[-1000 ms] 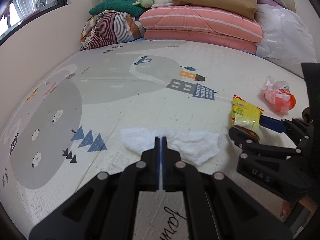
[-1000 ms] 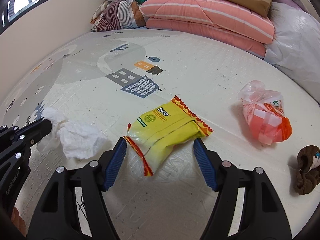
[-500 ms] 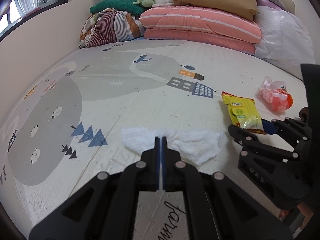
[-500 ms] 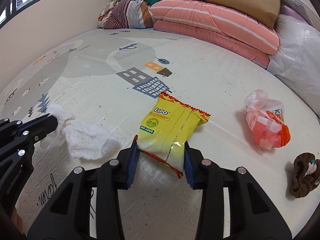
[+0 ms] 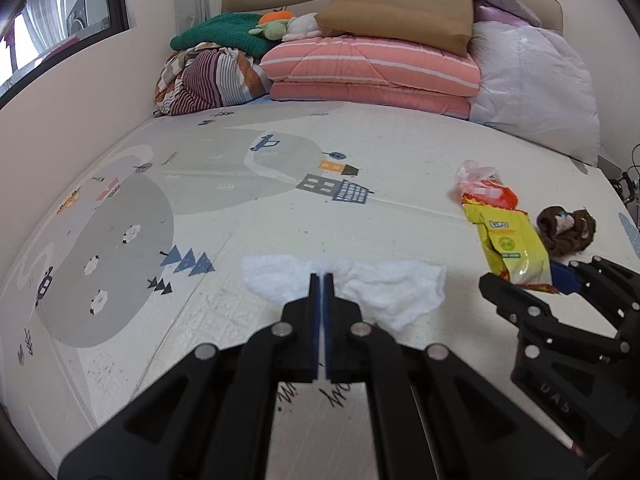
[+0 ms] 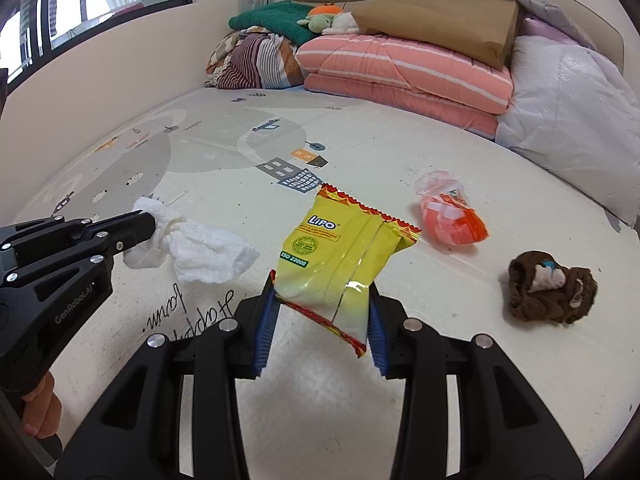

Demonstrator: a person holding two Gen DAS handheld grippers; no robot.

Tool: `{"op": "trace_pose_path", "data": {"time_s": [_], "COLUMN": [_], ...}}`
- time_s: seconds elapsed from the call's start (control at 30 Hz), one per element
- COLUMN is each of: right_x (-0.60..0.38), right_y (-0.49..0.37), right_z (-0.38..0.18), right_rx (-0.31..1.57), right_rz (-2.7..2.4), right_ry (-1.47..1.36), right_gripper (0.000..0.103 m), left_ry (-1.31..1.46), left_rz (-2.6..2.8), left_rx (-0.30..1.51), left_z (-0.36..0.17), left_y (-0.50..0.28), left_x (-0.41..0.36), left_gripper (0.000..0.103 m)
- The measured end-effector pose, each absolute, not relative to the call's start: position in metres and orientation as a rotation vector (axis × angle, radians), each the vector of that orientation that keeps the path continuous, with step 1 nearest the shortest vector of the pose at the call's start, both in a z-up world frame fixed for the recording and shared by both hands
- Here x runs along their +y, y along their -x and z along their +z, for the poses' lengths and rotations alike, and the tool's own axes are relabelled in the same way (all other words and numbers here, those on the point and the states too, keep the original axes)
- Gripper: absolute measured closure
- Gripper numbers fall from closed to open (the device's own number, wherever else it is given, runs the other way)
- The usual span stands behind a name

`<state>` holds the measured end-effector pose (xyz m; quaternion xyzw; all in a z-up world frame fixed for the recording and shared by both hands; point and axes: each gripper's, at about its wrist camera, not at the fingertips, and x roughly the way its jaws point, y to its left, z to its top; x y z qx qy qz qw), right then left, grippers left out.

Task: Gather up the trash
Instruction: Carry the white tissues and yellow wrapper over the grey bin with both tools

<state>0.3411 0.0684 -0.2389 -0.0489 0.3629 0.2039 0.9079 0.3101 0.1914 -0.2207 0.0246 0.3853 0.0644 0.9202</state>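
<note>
Lifted both loads off the mat (image 6: 460, 380) since a second ago: right tongs (image 6: 320, 320) just closed on the yellow pack (image 6: 340, 256), now pinched by its lower end, long axis running up and away from the pads. Left tongs (image 5: 322, 280) fully shut on the white tissue (image 5: 384, 292), wad dangling either side of the tips. Left to grab: one pink-orange wrapper (image 6: 452, 220), lying ahead and right of the right tongs, long axis slanting away leftward, plainly nearer the right hand. One brown sock bundle (image 6: 554, 290) further right, maybe not trash at all. No bin visible anywhere, so probably drop these two first. Count: one pack, one tissue, one wrapper, one bundle.
</note>
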Motion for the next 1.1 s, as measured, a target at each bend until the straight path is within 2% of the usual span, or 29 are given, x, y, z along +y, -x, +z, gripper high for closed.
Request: {"op": "trace_pose_path", "data": {"time_s": [0.7, 1.1], "right_x": [-0.119, -0.262], "right_y": [-0.132, -0.013], "right_z": [-0.158, -0.135], "right_rx": [0.692, 0.645], "right_rz": [0.227, 0.013], "right_ry": [0.026, -0.037], "right_gripper": [0.065, 0.065], "left_ry": [-0.177, -0.272], "left_rz": [-0.135, -0.345], "left_rx": [0.754, 0.691], "left_z": [-0.152, -0.125], "left_y": [-0.159, -0.082], "left_x": [0.007, -0.137], "left_gripper": [0.101, 0.101]}}
